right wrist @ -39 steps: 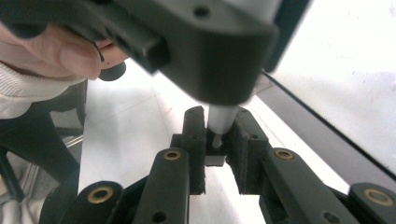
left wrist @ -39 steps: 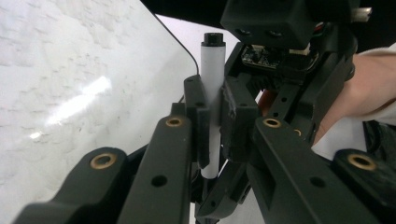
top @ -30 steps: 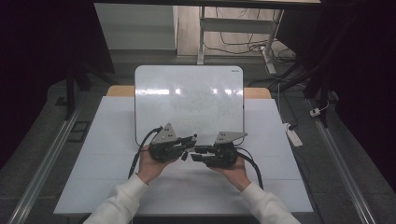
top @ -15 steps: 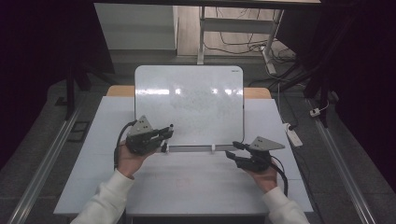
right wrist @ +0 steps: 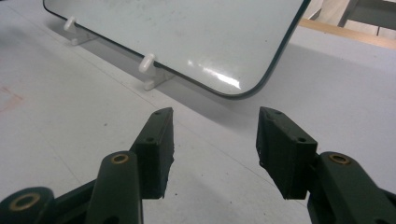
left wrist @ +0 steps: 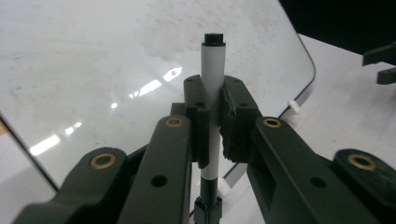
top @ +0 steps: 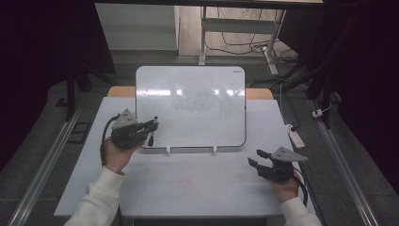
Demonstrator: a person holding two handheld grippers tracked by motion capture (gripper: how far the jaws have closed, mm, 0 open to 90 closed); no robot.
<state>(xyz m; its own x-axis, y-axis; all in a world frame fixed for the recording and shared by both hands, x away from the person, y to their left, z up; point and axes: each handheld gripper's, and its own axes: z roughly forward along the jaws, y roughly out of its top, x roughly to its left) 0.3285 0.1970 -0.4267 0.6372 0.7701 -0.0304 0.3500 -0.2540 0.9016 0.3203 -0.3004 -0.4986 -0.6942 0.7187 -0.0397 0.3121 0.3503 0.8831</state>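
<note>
While the marker (left wrist: 213, 93) sits clamped upright between the pads of the left gripper (top: 149, 128), its white barrel sticks up past the jaw tips w/ a black end on top, and a black section shows below the pads. From the high view it's at the left edge of the whiteboard (top: 190, 106), just in front of the board's lower left corner, held above the table (top: 197, 183). Left gripper = closed tight on the marker, held in the left hand (top: 115, 153). Whiteboard stands tilted back on two small white clips (top: 168, 150) near its bottom edge; surface looks smudged w/ glare spots. Right gripper (top: 256, 160) is well apart, near the table's right front, below the board's lower right corner. Its jaws have just been opening & now stand apart w/ nothing between them, pointing toward the board's rounded corner (right wrist: 243, 91). White power strip (top: 296, 138) lies at the table's right edge.
</note>
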